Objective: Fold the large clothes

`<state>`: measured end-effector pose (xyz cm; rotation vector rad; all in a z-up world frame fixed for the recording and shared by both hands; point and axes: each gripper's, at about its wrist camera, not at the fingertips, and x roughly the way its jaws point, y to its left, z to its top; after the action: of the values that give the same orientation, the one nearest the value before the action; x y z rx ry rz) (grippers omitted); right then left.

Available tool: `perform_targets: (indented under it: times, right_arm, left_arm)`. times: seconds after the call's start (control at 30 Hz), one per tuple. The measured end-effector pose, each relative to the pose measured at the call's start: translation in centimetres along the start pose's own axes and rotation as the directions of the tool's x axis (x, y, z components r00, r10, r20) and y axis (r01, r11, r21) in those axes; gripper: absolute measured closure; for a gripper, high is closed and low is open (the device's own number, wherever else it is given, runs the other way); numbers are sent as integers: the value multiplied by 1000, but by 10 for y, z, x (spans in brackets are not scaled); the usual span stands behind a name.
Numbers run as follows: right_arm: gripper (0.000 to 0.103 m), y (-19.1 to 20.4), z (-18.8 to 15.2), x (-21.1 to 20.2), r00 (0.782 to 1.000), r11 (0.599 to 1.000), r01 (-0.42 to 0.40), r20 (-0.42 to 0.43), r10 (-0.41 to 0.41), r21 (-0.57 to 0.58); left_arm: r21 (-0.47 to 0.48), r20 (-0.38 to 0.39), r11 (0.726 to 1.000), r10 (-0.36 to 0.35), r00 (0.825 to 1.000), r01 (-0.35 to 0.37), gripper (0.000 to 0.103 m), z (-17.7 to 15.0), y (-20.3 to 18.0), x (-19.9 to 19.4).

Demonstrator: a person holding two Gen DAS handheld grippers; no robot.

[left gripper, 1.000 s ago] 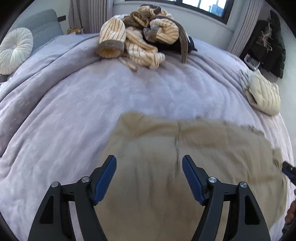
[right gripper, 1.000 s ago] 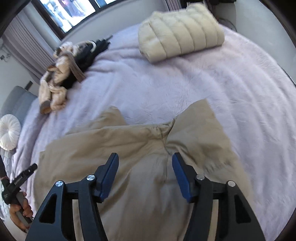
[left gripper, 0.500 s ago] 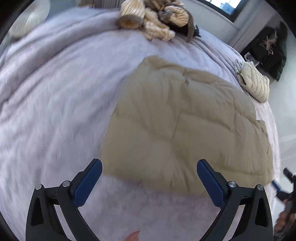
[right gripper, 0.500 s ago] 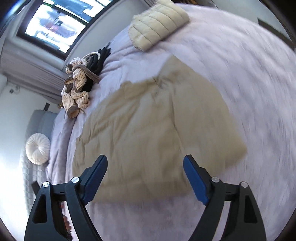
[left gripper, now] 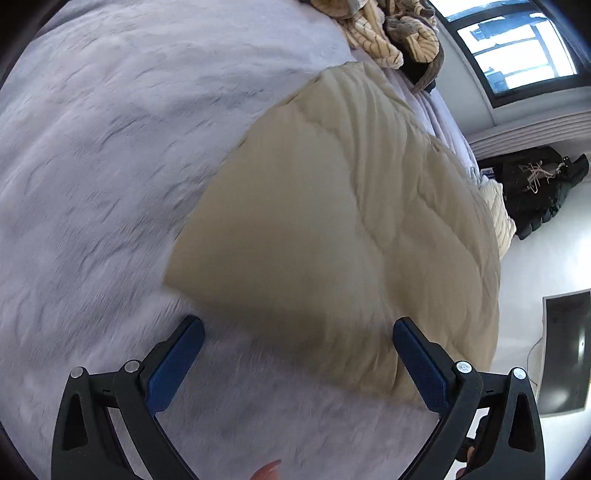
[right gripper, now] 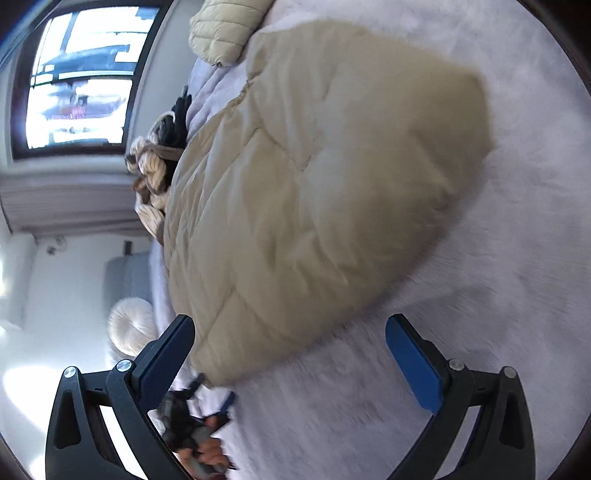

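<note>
A large beige quilted garment [left gripper: 343, 229] lies flat in a folded rectangle on the lilac bed cover [left gripper: 92, 166]. It also shows in the right wrist view [right gripper: 314, 192]. My left gripper [left gripper: 297, 363] is open and empty, held above the garment's near edge. My right gripper [right gripper: 290, 360] is open and empty, above the garment's near corner, apart from the cloth. Both views are tilted and blurred.
A heap of striped cream and brown clothes [left gripper: 391, 33] lies at the far side of the bed. A folded cream puffer jacket [right gripper: 225, 26] lies beyond the garment. A round white cushion [right gripper: 131, 328] sits by a grey headboard. Dark coats [left gripper: 535, 188] hang by the wall.
Both grippers have opened wider, pulled back from the garment and rolled sideways. The garment now lies farther ahead, released on the bed.
</note>
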<state>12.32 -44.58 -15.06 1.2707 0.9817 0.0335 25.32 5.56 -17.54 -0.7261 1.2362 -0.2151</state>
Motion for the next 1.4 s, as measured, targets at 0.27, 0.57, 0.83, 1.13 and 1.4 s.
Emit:
perform_targets:
  times: [0.27, 0.57, 0.83, 1.13, 1.4]
  right_arm:
    - [0, -6, 21, 51, 993, 991, -116, 36, 113, 73]
    - [36, -12, 17, 55, 990, 980, -135, 52, 128, 146]
    - [71, -5, 1, 44, 963, 952, -268, 77, 259, 147]
    - [71, 2, -52, 8, 953, 948, -301, 70, 295, 102]
    - [71, -24, -163, -37, 959, 949, -281, 69, 274, 141]
  left_arm:
    - [11, 72, 1000, 19, 997, -20, 0, 34, -11, 18]
    - [-30, 69, 998, -60, 996, 62, 43, 48, 3, 8]
    - [58, 92, 970, -242, 966, 237, 73, 49, -11, -35]
    - [186, 36, 934, -317, 948, 305, 73, 14, -9, -108]
    - [191, -63, 933, -297, 953, 304, 73, -60, 57, -180]
